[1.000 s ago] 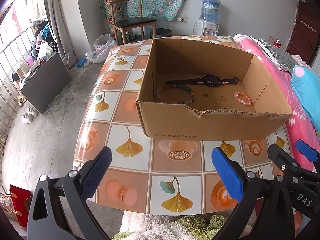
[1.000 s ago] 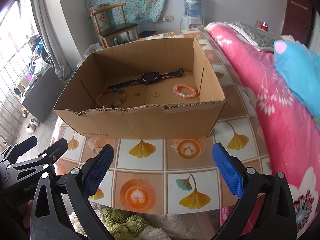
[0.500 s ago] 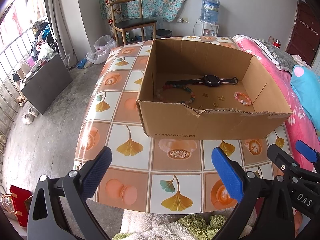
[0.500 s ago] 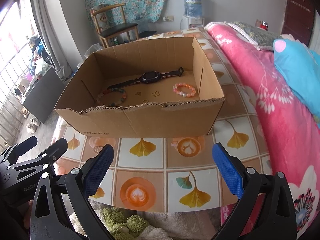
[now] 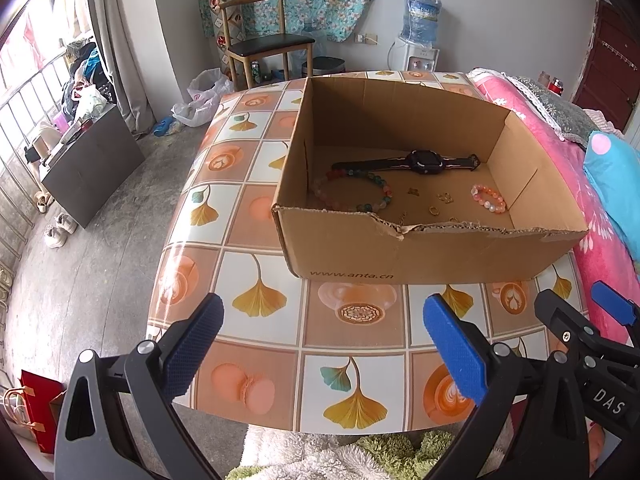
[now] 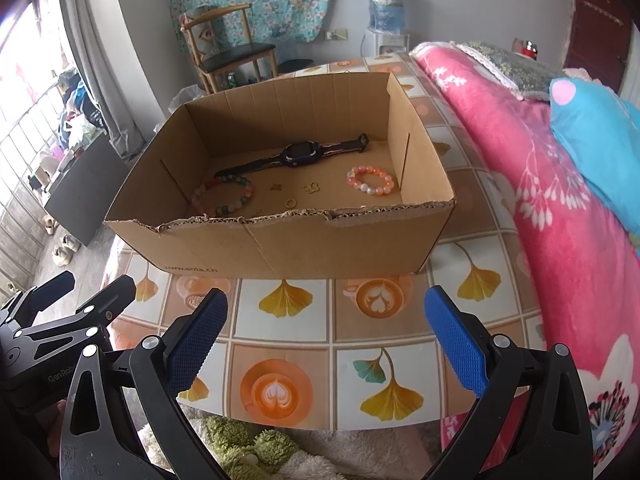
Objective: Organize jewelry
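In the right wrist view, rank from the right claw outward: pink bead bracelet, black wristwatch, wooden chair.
1. Pink bead bracelet, box floor, right side.
2. Black wristwatch, lying near the box's back wall.
3. Wooden chair, beyond the table, against the far wall.

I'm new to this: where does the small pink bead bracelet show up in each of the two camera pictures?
Left wrist view: the pink bead bracelet lies right of centre, on the floor of the cardboard box, near its right wall.
Right wrist view: the pink bead bracelet sits just above centre, again by the right wall.
Shared landmark: the black watch lies just behind it in both.
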`<state>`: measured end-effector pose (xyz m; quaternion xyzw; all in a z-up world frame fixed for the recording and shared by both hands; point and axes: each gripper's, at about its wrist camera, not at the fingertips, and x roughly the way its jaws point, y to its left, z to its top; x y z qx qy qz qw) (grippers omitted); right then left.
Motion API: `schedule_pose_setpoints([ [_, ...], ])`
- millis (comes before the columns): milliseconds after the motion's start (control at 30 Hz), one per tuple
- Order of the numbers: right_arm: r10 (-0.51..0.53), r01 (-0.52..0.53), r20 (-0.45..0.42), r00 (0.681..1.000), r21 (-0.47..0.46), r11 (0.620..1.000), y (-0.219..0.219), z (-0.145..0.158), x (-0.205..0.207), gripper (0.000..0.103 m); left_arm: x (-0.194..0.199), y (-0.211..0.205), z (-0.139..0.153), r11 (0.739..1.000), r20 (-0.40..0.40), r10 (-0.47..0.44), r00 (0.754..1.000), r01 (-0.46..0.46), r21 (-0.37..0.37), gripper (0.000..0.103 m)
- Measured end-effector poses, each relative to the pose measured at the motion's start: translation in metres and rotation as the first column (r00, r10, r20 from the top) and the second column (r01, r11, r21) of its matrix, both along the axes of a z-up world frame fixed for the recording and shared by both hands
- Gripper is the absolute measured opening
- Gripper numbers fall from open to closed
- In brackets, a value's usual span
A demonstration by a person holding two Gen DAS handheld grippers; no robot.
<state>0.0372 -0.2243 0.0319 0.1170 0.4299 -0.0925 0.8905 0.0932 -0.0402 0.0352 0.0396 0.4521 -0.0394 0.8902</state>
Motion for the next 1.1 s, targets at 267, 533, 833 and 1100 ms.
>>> schedule_pose_setpoints([
  [267,0.004,-0.004,-0.006,1.0,0.0,1.0,-0.0016,-0.001,0.0055,0.095,0.0047,0.0009,-0.0013,1.0,-0.006,0.001,1.0,-0.001,0.0,0.099],
  [533,0.004,-0.004,-0.005,1.0,-0.001,1.0,-0.0015,-0.0007,0.0052,0.095,0.0061,0.0017,-0.0021,1.0,-0.004,0.003,1.0,-0.003,-0.002,0.098],
  [833,0.005,-0.005,-0.005,1.0,0.001,1.0,-0.0023,-0.0022,0.0068,0.095,0.0055,0.0012,-0.0021,1.0,-0.005,0.003,1.0,-0.003,-0.001,0.098],
  [1100,0.007,-0.007,-0.005,1.0,0.0,1.0,-0.0027,-0.0023,0.0071,0.095,0.0068,0.0016,-0.0008,1.0,0.0,0.005,1.0,-0.005,0.0,0.098],
])
